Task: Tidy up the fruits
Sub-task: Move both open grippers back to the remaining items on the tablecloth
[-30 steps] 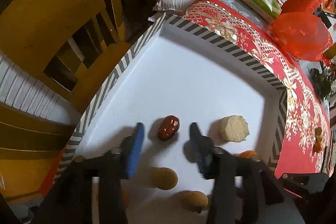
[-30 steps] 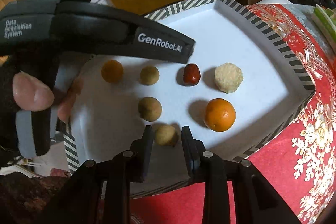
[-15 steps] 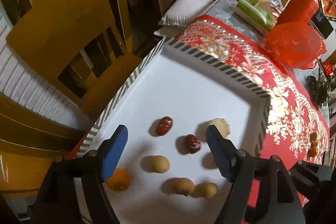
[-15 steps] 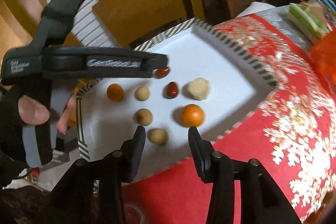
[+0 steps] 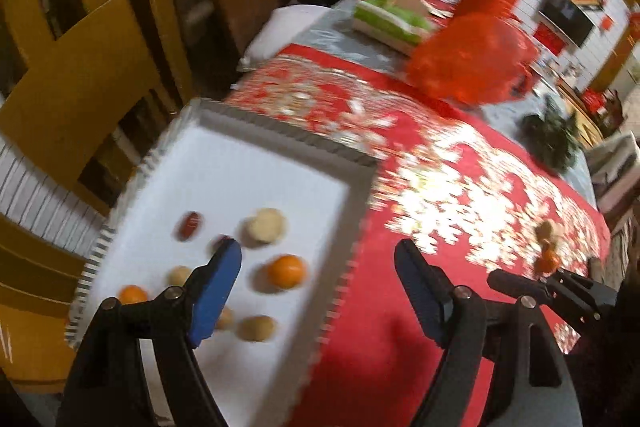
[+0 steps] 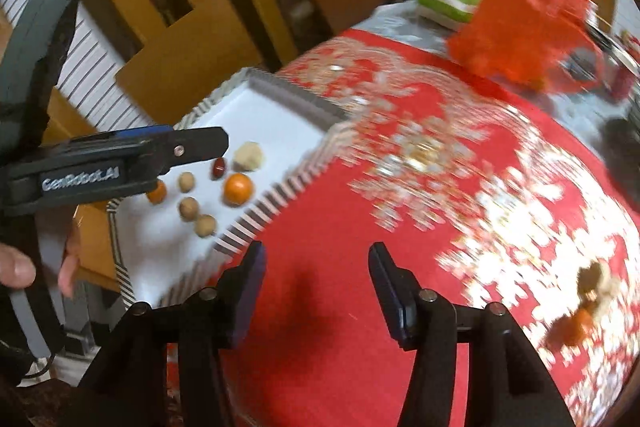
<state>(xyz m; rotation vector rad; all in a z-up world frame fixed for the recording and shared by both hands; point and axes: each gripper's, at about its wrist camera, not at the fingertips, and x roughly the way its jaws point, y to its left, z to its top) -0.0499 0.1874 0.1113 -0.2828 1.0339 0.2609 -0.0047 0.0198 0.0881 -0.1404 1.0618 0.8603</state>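
Lower left of the left wrist view held the tray (image 5: pixel 224 163), white with a striped rim, and the fruits lay in loose rows on its near half: a red date (image 5: pixel 190 225), a pale round cake-like piece (image 5: pixel 266 225), an orange (image 5: pixel 286 271), a smaller orange (image 5: pixel 133 294) at the left edge, and several tan ones, one partly behind my finger. I had the left gripper (image 5: pixel 320 291) wide with nothing between its pads; its jaws had just been opening, and it pointed down across the tray's right rim onto the red cloth (image 5: pixel 400 367). My right gripper (image 6: pixel 316 287) stood about half open, also empty and just opened, over bare cloth at lower centre of its own view, well apart from the tray (image 6: pixel 276 111) at centre left. I judged both had let go so the sorted pieces could stay grouped by kind. At the lower right of the right wrist view a small heap of unsorted fruit (image 6: pixel 588 303) sat on the cloth, blurred, with something orange among it; it showed at the right edge of the left view too. My reading was that both grippers were turned that way to fetch the next pieces, with much of the sorting done.
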